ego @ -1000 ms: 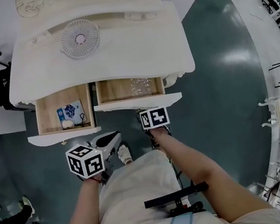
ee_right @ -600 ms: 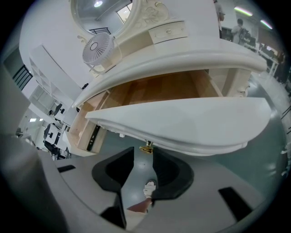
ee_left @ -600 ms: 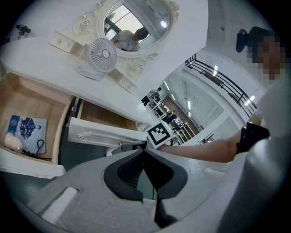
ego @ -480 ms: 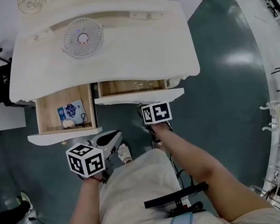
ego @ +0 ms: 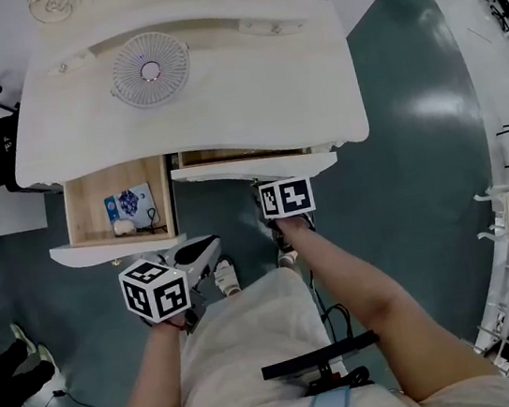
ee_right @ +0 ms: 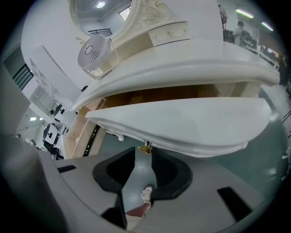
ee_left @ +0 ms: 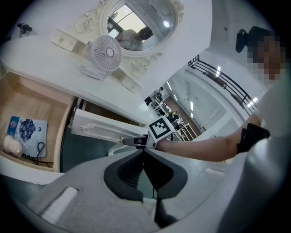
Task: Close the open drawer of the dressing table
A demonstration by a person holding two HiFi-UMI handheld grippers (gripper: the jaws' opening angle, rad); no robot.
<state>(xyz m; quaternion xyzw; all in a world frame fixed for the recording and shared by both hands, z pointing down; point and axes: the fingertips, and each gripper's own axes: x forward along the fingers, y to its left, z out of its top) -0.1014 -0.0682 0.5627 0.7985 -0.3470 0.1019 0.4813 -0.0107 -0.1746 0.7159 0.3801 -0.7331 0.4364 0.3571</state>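
Dressing table [ego: 221, 108]; left drawer [ego: 115, 250]: packet [ego: 128, 203], perhaps; left hand-held gripper [ee_left: 145, 152] closed; right hand-held gripper [ee_right: 144, 155] spread, closing, knob [ee_right: 145, 148] between

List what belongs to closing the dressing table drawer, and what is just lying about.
Job: white dressing table; its white-fronted middle drawer, nearly shut; small brass knob; right gripper, fingers apart, having just closed a little, knob at their tips; wood-lined left drawer, wide open.
Lying about: round white desk fan; blue patterned packet; left gripper, shut, empty.
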